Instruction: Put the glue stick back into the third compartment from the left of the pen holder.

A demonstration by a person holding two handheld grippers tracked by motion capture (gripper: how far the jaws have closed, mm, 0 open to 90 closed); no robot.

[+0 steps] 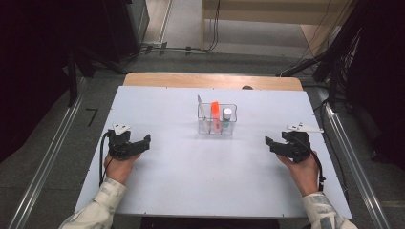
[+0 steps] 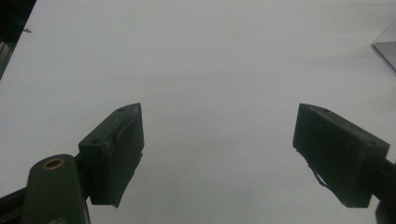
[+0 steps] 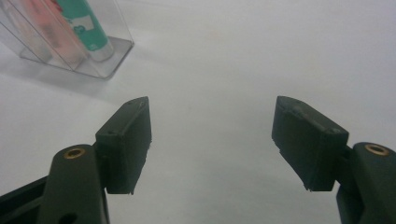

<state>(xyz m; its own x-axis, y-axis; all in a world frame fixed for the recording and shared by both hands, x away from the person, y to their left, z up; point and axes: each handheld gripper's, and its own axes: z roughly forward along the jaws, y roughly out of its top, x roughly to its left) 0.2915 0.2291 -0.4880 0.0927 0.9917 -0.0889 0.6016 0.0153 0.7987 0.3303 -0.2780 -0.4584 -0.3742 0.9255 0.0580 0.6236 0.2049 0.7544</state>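
Note:
A clear plastic box (image 1: 217, 125) stands at the middle of the white table (image 1: 200, 176), toward the back. It holds an orange stick (image 1: 215, 110) and a green tube with a white cap (image 1: 227, 117), both upright. My left gripper (image 1: 145, 141) rests low at the left, open and empty, its jaws pointing right. At the right, my right gripper (image 1: 269, 142) is also open and empty, pointing left. In the right gripper view the gripper (image 3: 212, 105) faces bare table, with the box (image 3: 116, 51) and green tube (image 3: 86, 23) at upper left. The left gripper (image 2: 219, 112) also faces bare table.
A corner of the clear box (image 2: 387, 46) shows at the right edge of the left gripper view. A wooden strip (image 1: 210, 80) borders the table's far side. Dark stands and cables (image 1: 186, 48) lie on the floor beyond.

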